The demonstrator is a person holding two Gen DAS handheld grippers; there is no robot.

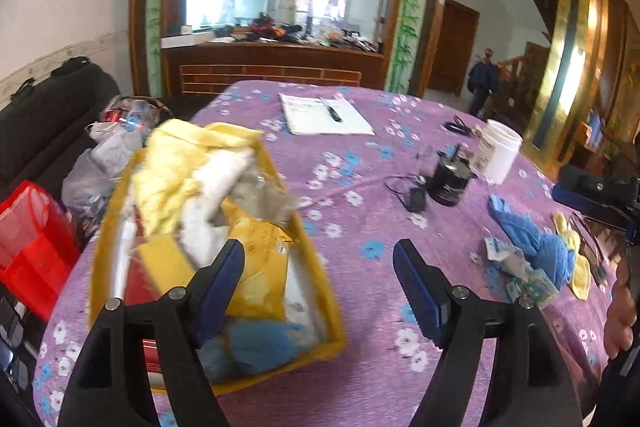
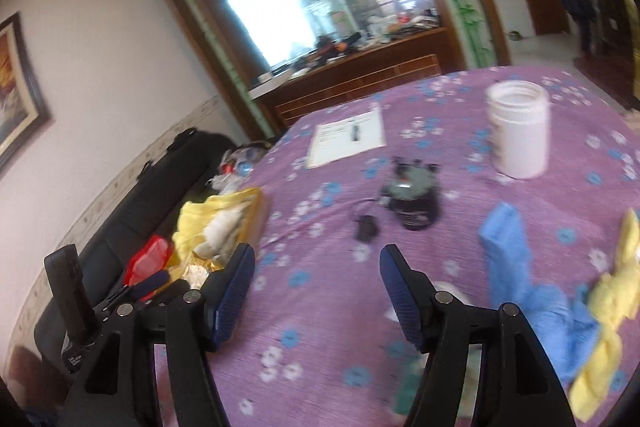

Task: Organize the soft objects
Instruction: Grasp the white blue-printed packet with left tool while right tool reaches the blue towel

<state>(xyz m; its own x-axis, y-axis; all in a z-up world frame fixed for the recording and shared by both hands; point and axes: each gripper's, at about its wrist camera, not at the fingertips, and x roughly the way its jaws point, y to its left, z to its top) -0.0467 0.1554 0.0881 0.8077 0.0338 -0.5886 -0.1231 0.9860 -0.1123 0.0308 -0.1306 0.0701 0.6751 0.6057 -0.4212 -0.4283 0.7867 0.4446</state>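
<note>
Your left gripper [image 1: 319, 257] hangs with fingers spread wide and empty beside the yellow bin [image 1: 320, 283] of soft cloths on the tabletop [image 1: 360, 187]; your right gripper [image 2: 317, 263] is likewise released, with the blue cloth [image 2: 516, 267] and yellow cloth [image 2: 612, 303] lying just right of it.

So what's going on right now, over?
Left gripper and right gripper open, empty. Yellow bin part-filled; blue cloth and yellow cloth still on table. Nothing blocking.

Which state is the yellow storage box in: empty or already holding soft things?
Already holding things. In the left wrist view the yellow storage box is heaped with a yellow cloth, a white fluffy item and a blue one.
</note>
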